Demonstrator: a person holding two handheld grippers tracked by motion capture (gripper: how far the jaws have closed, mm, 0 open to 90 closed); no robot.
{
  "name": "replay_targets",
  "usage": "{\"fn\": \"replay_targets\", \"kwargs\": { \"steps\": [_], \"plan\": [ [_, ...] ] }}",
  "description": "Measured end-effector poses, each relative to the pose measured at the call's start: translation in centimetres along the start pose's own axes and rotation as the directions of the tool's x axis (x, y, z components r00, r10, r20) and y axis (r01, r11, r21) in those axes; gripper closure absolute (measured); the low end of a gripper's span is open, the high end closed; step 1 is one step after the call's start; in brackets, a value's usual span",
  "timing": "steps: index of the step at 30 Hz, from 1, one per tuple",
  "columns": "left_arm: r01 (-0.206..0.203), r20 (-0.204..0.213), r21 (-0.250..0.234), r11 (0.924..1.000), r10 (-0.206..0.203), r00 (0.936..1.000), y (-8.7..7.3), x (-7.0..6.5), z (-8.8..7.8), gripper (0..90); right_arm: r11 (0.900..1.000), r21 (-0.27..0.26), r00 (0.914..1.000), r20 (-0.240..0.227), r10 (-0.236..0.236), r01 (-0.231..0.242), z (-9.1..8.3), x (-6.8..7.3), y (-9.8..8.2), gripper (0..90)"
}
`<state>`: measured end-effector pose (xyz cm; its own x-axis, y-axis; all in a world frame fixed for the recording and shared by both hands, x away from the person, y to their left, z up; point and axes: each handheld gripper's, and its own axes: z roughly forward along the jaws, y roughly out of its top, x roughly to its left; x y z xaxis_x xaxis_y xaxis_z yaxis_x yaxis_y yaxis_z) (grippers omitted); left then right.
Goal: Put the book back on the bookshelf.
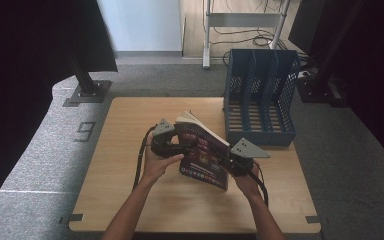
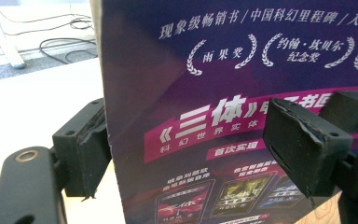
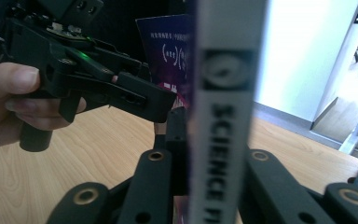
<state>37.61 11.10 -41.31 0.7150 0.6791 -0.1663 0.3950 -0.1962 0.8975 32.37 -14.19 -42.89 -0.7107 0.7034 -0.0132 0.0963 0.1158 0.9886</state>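
Item one, at the left: the left gripper (image 1: 187,147), black with a grey three-cornered plate, held in the person's left hand (image 1: 156,162) over the light wooden table (image 1: 130,125); its jaws are clamped on the open edge of the thick paperback book with a dark purple cover and Chinese print (image 1: 203,155), one pad on the printed cover and the other behind it, as the left gripper view shows (image 2: 186,149). Item two, centre: the book itself, raised off the tabletop and tilted, held between both grippers above the middle of the table; its white spine, printed SCIENCE, stands upright in the right gripper view (image 3: 223,112). Item three, to the right of it: the right gripper (image 1: 226,161), same make, closed on the spine end of the book, a jaw on each side; whether the pads press fully is hard to judge at this close range. Item four, far right corner of the table: a blue perforated plastic file rack with three upright slots (image 1: 260,97), standing well apart from the book.
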Motion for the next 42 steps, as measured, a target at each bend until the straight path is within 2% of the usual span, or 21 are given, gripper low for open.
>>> {"fn": "replay_targets", "kwargs": {
  "steps": [6,16,20,26,32,38,42],
  "plan": [
    [-0.004,-0.014,-0.020,0.9998,0.004,0.9999,0.0,-0.3,-0.4,19.7,1.000,-0.011,0.9997,0.025,0.008,-0.008,-0.3,0.1,-0.1,81.4],
    [-0.002,-0.051,-0.001,1.0000,0.002,0.9987,-0.8,0.1,-1.3,20.0,1.000,-0.022,0.9994,0.031,0.017,-0.017,-0.5,0.0,-0.3,81.5],
    [-0.016,-0.083,0.011,0.9998,0.017,0.9964,-1.8,0.0,-1.7,20.1,1.000,-0.023,0.9994,0.031,0.019,-0.018,-0.5,0.0,-0.3,81.5],
    [-0.011,-0.087,0.025,0.9996,0.013,0.9961,-3.3,0.1,-1.9,20.1,0.999,-0.023,0.9990,0.037,0.026,-0.025,-0.5,0.0,-0.2,81.5],
    [0.018,-0.089,0.022,0.9996,-0.016,0.9959,-5.4,0.5,-2.7,20.6,0.999,-0.030,0.9987,0.043,0.027,-0.026,-0.6,0.1,-0.3,81.5],
    [0.070,-0.102,0.029,0.9971,-0.067,0.9926,-7.6,1.6,-3.2,20.8,0.999,-0.028,0.9983,0.052,0.028,-0.026,-0.5,0.3,-0.2,81.5],
    [0.073,-0.104,0.069,0.9949,-0.066,0.9923,-8.7,1.9,-3.1,20.0,0.999,-0.028,0.9981,0.055,0.027,-0.026,-0.5,0.3,-0.2,81.5]
  ]
}}
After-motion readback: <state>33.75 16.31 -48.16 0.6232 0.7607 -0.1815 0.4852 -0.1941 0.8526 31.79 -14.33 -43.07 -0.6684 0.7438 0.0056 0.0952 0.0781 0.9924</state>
